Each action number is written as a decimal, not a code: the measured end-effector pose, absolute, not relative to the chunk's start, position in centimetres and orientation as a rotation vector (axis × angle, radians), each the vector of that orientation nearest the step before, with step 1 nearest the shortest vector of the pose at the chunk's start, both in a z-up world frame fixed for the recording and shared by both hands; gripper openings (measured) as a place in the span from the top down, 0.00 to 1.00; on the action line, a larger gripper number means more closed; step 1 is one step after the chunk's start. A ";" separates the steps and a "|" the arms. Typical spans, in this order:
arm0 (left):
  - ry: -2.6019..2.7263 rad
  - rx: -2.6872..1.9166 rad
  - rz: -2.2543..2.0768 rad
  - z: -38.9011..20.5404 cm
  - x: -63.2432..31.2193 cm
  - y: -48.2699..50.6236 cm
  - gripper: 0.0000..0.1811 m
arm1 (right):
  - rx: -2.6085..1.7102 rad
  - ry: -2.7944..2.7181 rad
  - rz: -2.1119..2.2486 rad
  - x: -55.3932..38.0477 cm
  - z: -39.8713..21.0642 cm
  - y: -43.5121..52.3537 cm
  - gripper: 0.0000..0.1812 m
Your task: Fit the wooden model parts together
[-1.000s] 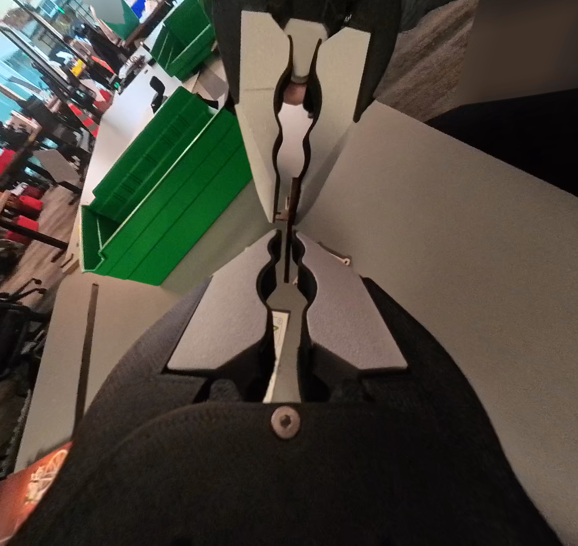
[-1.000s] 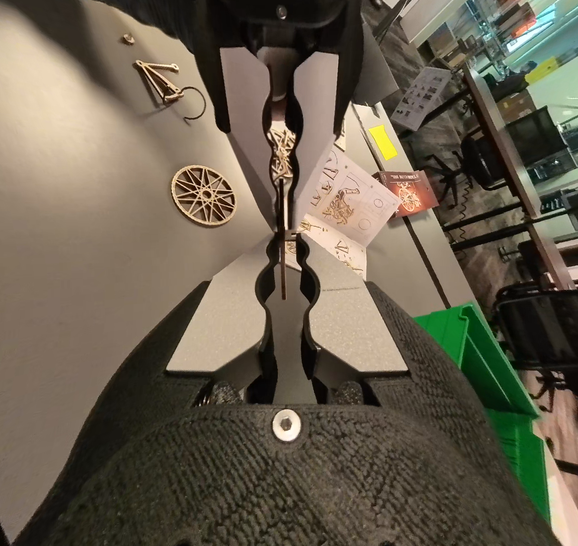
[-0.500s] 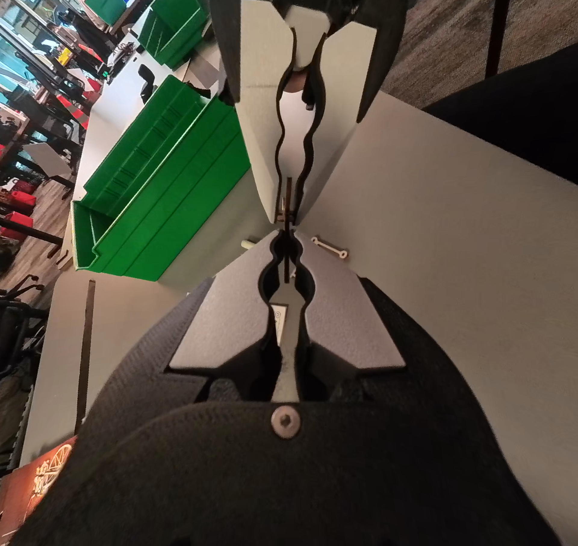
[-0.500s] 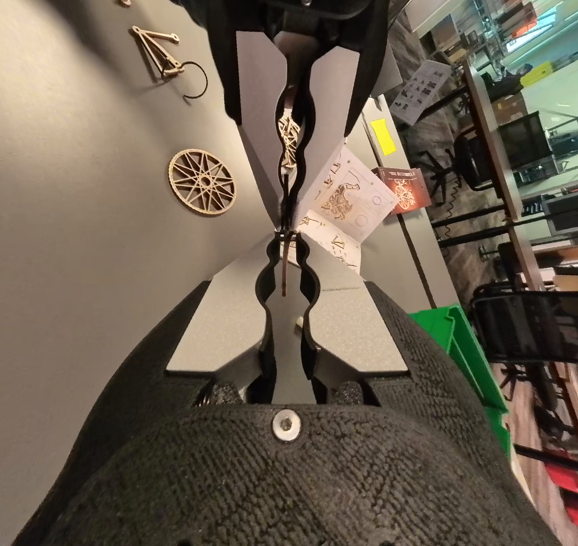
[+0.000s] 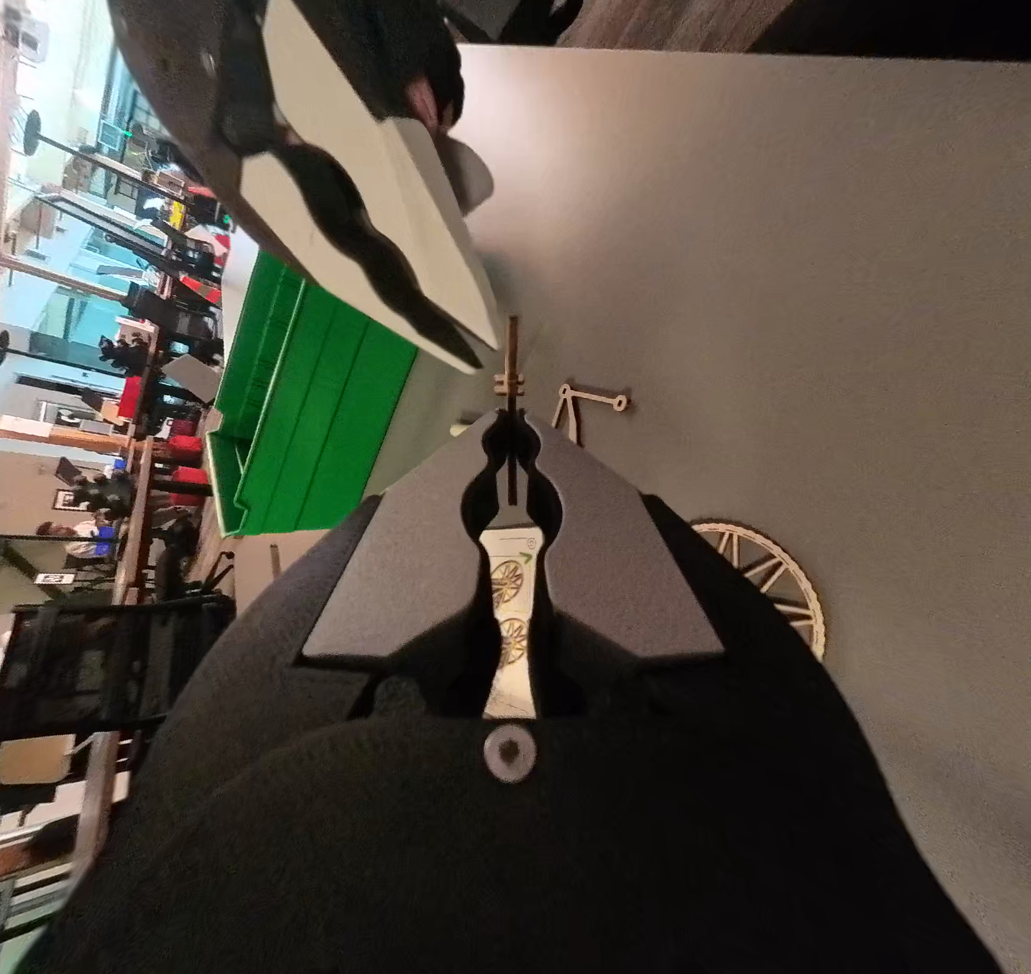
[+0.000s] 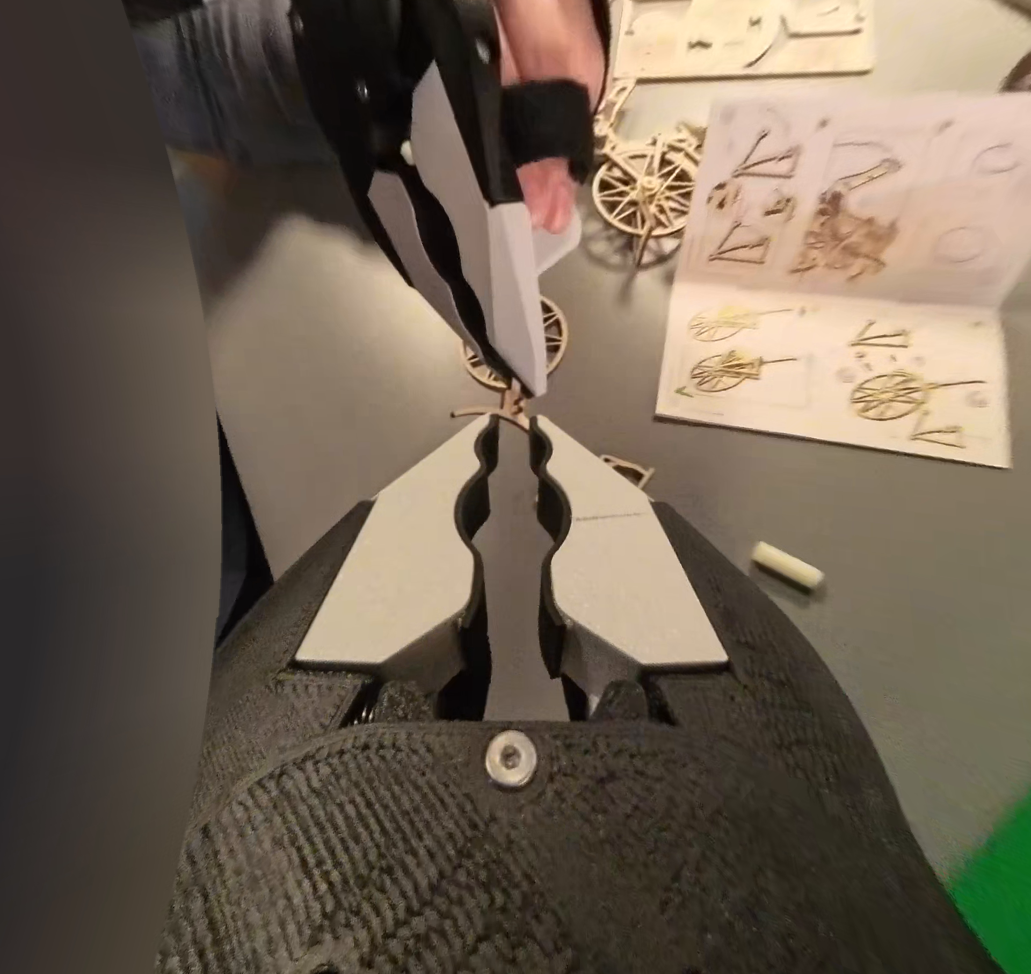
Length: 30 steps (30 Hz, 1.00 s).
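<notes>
Your left gripper point(image 5: 510, 417) is pinched tight on a thin wooden strip point(image 5: 511, 406), which sticks out past the fingertips with a small cross piece slotted onto it just beyond them. Your right gripper point(image 6: 510, 417) has its fingers slightly parted with nothing between them; its tips sit just short of the strip and the left gripper's tips, which come in from above in the right wrist view.

Just past your left fingertips, a small triangular frame piece point(image 5: 580, 408) lies flat on the grey worktop point(image 5: 781, 277). To the right of that gripper, a spoked wooden wheel point(image 5: 775, 579) lies flat, partly hidden by the gripper body. Near your right gripper, a short pale peg point(image 6: 786, 573) rests on the worktop.

Farther out in the right wrist view lie an open instruction sheet point(image 6: 837, 288), a partly built wheeled model point(image 6: 641, 188), and a punched-out wooden parts sheet point(image 6: 747, 26). Green bins point(image 5: 312, 411) stand at the worktop's far left in the left wrist view.
</notes>
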State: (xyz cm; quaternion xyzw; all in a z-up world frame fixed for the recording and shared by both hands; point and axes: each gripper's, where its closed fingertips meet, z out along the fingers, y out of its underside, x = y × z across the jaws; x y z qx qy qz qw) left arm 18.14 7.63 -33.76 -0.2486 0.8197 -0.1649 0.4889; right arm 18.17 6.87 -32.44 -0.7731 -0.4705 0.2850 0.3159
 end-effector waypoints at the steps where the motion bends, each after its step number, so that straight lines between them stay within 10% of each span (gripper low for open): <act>1: 1.998 -0.593 -0.386 -33.8 18.1 7.6 1.00 | -2.047 -1.235 0.773 17.9 -32.6 6.9 0.97; 30: 1.907 -0.606 -0.231 -32.7 18.6 9.0 0.92 | -2.158 -1.108 0.896 17.7 -32.8 8.5 1.00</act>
